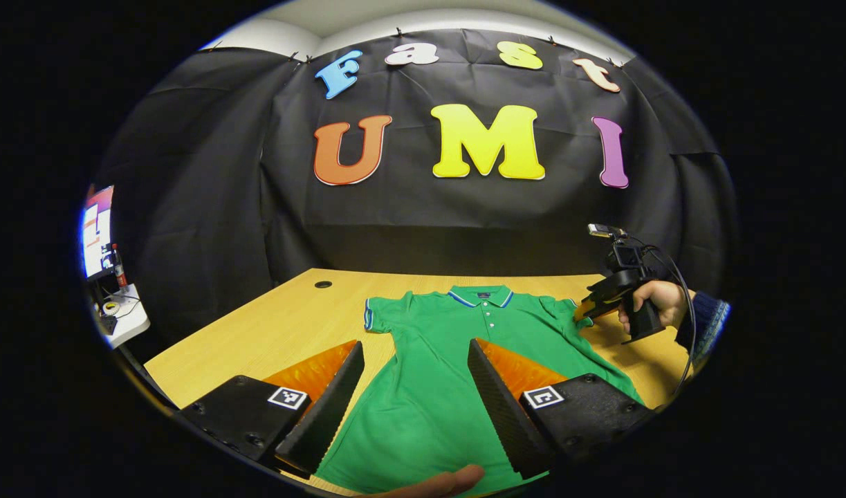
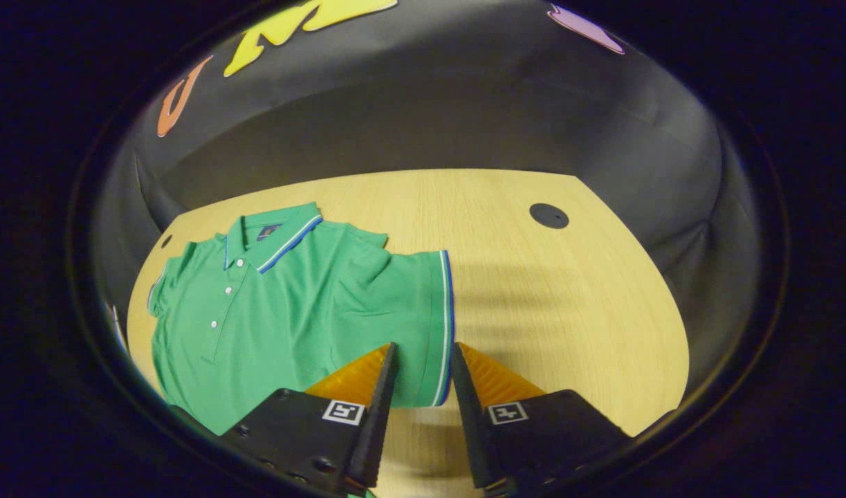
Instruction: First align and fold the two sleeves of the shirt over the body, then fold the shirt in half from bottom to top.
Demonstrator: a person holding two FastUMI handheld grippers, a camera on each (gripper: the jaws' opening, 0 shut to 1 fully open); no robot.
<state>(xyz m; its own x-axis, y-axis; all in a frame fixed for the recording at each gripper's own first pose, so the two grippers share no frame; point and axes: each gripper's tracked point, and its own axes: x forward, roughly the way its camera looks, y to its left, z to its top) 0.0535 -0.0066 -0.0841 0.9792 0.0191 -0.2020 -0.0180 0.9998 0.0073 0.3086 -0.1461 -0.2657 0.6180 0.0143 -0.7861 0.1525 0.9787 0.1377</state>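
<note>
A green polo shirt (image 1: 436, 360) with a blue-and-white trimmed collar lies flat, face up, on the wooden table (image 1: 277, 318). My left gripper (image 1: 416, 342) hovers open and wide over the shirt's lower body, holding nothing. In the left gripper view my right gripper (image 1: 583, 311), held by a hand (image 1: 661, 301), sits at the shirt's right sleeve. In the right gripper view the shirt (image 2: 277, 304) spreads to the left, and its striped sleeve cuff (image 2: 445, 304) runs down into the gap of my right gripper (image 2: 424, 349). Its fingers stand partly apart on either side of the cuff.
A round cable hole (image 1: 323, 284) (image 2: 549, 216) marks the table top near the back. A fingertip (image 1: 436, 482) rests on the shirt's hem at the front. A side desk with a monitor (image 1: 97, 235) stands off to the left. Bare table (image 2: 554, 297) lies beside the sleeve.
</note>
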